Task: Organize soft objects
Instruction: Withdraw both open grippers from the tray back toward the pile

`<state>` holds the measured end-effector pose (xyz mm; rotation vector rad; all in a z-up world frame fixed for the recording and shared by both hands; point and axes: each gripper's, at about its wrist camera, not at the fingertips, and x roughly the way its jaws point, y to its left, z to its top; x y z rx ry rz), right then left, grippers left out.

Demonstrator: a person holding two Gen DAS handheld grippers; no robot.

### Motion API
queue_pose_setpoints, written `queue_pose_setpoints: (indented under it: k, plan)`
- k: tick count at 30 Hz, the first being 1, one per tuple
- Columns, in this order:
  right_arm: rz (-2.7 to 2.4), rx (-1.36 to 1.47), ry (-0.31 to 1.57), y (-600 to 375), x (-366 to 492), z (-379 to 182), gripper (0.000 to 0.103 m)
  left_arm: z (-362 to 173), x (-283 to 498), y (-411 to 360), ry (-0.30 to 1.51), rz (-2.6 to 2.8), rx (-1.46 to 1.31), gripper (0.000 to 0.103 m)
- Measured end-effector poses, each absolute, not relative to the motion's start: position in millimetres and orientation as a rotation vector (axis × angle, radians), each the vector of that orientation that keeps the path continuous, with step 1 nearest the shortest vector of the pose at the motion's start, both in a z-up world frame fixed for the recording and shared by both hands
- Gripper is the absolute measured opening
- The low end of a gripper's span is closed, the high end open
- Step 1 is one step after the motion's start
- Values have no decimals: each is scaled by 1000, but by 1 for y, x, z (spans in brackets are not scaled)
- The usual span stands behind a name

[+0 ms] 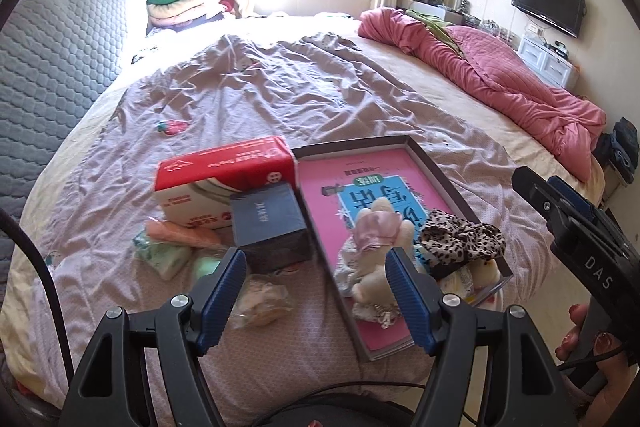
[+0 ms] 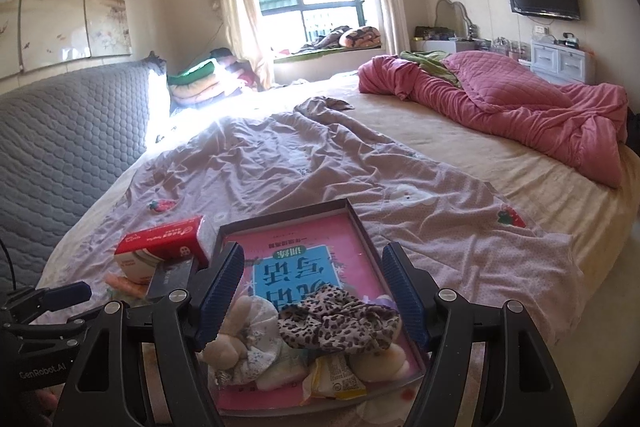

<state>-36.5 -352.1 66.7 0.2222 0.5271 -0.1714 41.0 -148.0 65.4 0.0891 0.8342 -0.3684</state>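
Observation:
A shallow dark tray (image 1: 448, 179) (image 2: 362, 227) with a pink book in it lies on the bed. In it lie a plush bunny in a pink dress (image 1: 378, 255) (image 2: 236, 343), a leopard-print scrunchie (image 1: 460, 239) (image 2: 336, 323) and small packets (image 2: 336, 379). Left of the tray lie an orange soft piece (image 1: 180, 233), green soft pieces (image 1: 164, 257) and a wrapped bun (image 1: 262, 301). My left gripper (image 1: 316, 301) is open and empty, above the bun and the tray's near edge. My right gripper (image 2: 314, 297) is open and empty over the tray's items.
A red tissue box (image 1: 224, 179) (image 2: 164, 247) and a dark blue box (image 1: 270, 223) (image 2: 172, 277) stand left of the tray. A pink quilt (image 1: 500, 83) (image 2: 520, 111) lies far right. A grey headboard (image 1: 52, 59) is left.

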Motion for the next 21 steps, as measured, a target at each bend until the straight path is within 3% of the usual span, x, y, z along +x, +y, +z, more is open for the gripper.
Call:
queue_pose_setpoints:
  k: [21]
  plan:
    - [5,37,619,-254,-21,70,73,54,48,-80,864,-256,6,72]
